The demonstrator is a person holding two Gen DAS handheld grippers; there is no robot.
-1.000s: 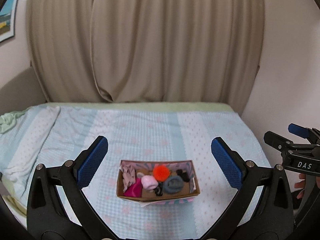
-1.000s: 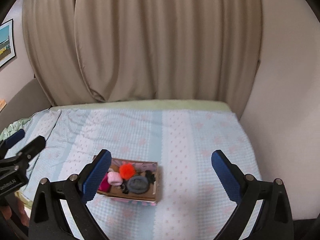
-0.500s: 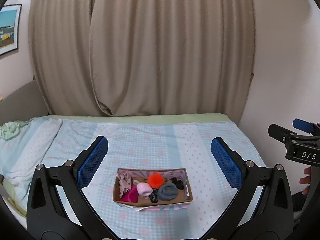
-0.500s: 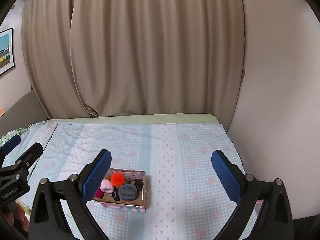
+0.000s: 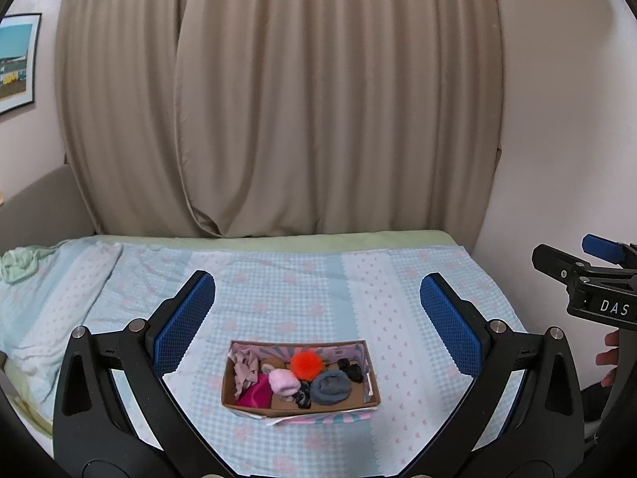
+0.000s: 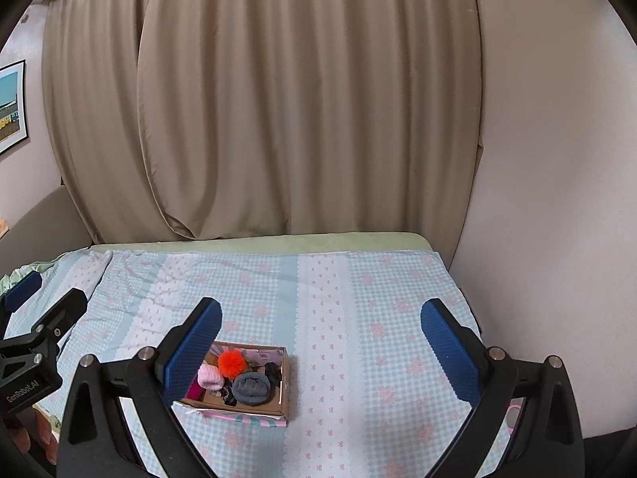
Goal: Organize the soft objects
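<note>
Your left gripper (image 5: 317,320) hangs above the bed (image 5: 390,290) with its blue-padded fingers (image 5: 184,320) spread wide apart and nothing between them; framed in that gap, lower down, sits the cardboard box (image 5: 299,404) holding the soft objects. The box rests on the checked blue-and-pink bedspread (image 6: 358,318), near the front of the bed and well clear of the beige curtain (image 5: 278,99) behind.

Inside the box, a crumpled beige cloth (image 5: 243,368) lies at the left end, with a magenta piece (image 5: 256,394) in front of it. A pale pink roll (image 5: 283,382) sits near the middle, touching an orange pom-pom (image 5: 305,363) just behind it. A rolled grey sock (image 5: 330,387) fills the right front, a small black item (image 5: 350,370) lies at the far right, and a dark patterned piece (image 5: 303,394) shows between the pink roll and the grey sock.

Your right gripper (image 6: 321,342) is likewise held open and empty, its left pad overlapping the box's left end in its own view, so the box (image 6: 254,408) lies left of centre there. Each gripper shows at the edge of the other's view: the right one (image 5: 597,275) at the far right, the left one (image 6: 36,326) at the far left. A framed picture (image 5: 16,63) hangs on the left wall, and a pale green cloth (image 5: 16,267) is bunched at the bed's left edge.
</note>
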